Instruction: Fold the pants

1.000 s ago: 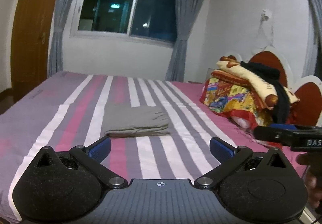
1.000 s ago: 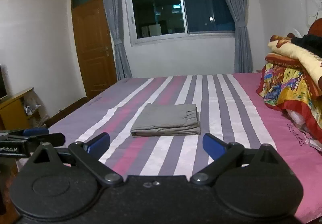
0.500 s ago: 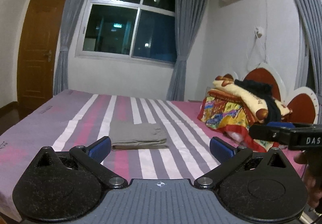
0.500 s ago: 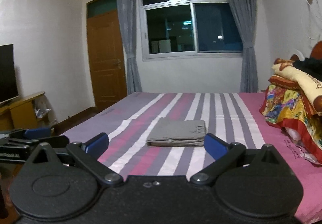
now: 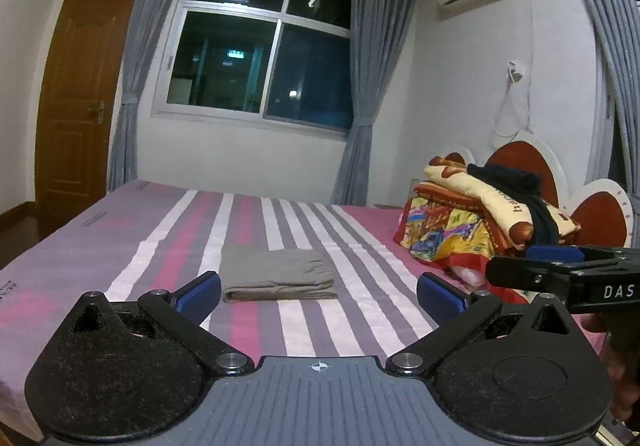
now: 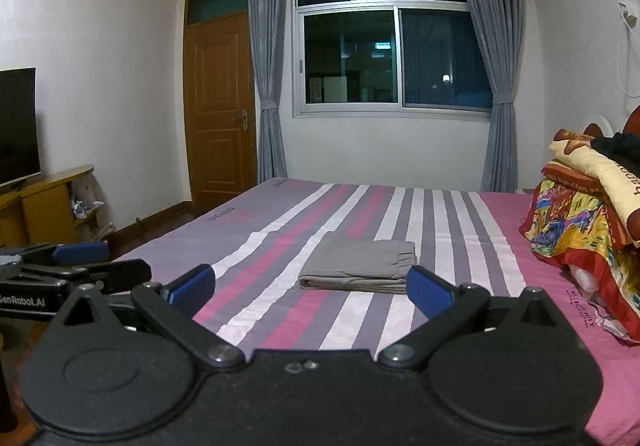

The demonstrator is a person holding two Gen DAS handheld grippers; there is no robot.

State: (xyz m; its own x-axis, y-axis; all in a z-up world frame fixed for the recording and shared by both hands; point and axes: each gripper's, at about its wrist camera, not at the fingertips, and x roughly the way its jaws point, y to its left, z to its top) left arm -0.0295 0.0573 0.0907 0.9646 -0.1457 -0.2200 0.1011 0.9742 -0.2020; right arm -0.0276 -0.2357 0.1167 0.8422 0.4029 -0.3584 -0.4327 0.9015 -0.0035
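Grey pants (image 5: 278,273) lie folded into a flat rectangle on the striped bed (image 5: 140,246), in the middle. They also show in the right wrist view (image 6: 360,266). My left gripper (image 5: 320,292) is open and empty, held back from the pants above the bed's near edge. My right gripper (image 6: 310,286) is open and empty, likewise back from the pants. Each gripper shows at the side of the other's view: the right one (image 5: 560,278) and the left one (image 6: 68,270).
A pile of colourful bedding and dark clothes (image 5: 480,221) sits at the headboard on the right. A door (image 6: 220,109), a window with grey curtains (image 6: 392,33), and a TV on a wooden stand (image 6: 24,165) lie beyond the bed.
Both grippers have pulled back and tilted upward, away from the folded pants, which now look smaller and lower in both views. The pants have not moved.
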